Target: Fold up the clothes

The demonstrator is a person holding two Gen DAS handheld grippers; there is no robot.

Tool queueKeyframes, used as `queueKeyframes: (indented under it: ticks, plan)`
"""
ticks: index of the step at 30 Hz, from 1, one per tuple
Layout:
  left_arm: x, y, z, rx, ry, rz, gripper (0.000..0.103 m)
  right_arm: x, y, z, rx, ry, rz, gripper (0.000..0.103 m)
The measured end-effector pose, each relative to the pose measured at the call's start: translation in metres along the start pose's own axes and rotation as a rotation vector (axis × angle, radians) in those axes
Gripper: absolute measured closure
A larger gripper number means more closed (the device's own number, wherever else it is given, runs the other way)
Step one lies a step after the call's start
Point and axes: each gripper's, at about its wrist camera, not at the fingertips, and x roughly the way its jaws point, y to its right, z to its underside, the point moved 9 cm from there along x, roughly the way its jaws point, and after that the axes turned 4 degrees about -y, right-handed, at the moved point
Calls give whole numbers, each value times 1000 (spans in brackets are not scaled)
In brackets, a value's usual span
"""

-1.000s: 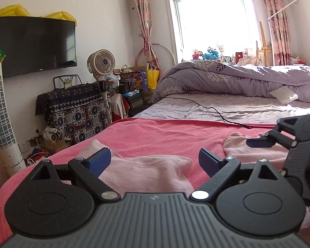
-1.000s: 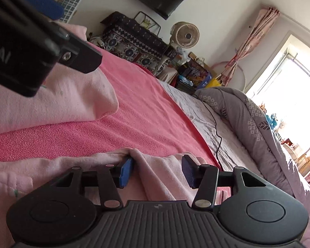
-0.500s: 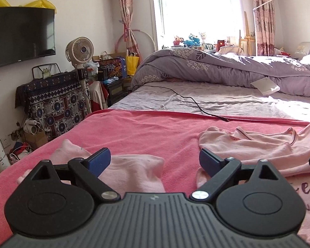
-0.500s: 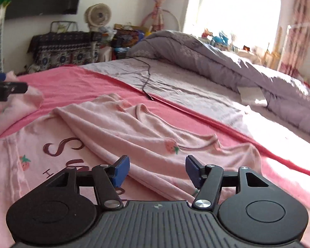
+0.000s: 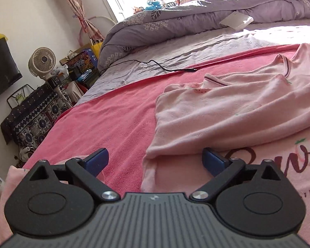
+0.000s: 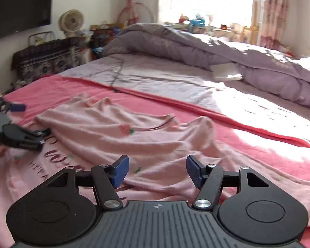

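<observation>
A pale pink shirt point(image 5: 233, 111) lies spread on the pink blanket, print side up with dark red lettering and strawberries, one sleeve folded across its chest; a second pink garment point(image 5: 8, 184) sits bunched just left.

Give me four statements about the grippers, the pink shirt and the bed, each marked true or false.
1. Both grippers are open and empty. True: left gripper, right gripper.
2. The pink shirt lies on a pink blanket. True.
3. The shirt is plain, with no print. False: it has dark lettering and strawberries.
4. The black cable lies across the shirt. False: it lies on the grey sheet beyond it.
</observation>
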Motion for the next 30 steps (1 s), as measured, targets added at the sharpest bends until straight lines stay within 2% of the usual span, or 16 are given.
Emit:
queueKeyframes:
  ticks: [1, 3, 5, 6, 8, 10, 12, 15, 18, 19, 20, 22, 23, 26, 28, 30]
  plan:
    - [1, -2, 2, -24, -8, 14, 4, 9, 15, -3, 41, -8, 54, 47]
    - [5, -8, 9, -63, -27, 41, 3, 33, 35, 1, 112, -63, 82, 57]
    - [6, -13, 11, -99, -36, 54, 3, 50, 37, 10, 159, -126, 43, 79]
    - [7, -15, 12, -111, -39, 59, 3, 57, 35, 18, 172, -152, 17, 82]
    - [7, -18, 13, -131, -42, 70, 3, 50, 33, 14, 166, -103, 35, 93]
    - [7, -21, 13, -144, -43, 74, 3, 41, 30, 9, 156, -43, 62, 96]
    - [7, -23, 14, -156, -44, 78, 3, 35, 38, 2, 147, -16, 128, 96]
    - [7, -24, 14, -164, -45, 81, 3, 47, 54, 14, 68, -125, 279, 94]
    - [7, -24, 15, -168, -44, 83, 3, 43, 26, -7, 16, -40, 152, 88]
    - [6, -25, 15, -169, -44, 82, 3, 44, 7, -19, 3, -13, 67, 77]
    - [6, -25, 16, -170, -43, 80, 3, 48, -18, -34, -17, 7, -45, 62]
    - [2, -27, 20, -172, -47, 75, 3, 65, -76, -60, -73, 12, -224, 51]
    - [0, -27, 21, -167, -50, 73, 3, 74, -105, -73, -101, 12, -310, 51]
    - [-12, -22, 28, -96, -26, 43, 3, 110, -188, -95, -241, -7, -458, 51]
    - [-20, -19, 32, -43, -1, 9, 3, 137, -228, -101, -310, -38, -476, 51]
    - [-20, -19, 34, -39, -1, 13, 3, 159, -254, -99, -339, -96, -477, 54]
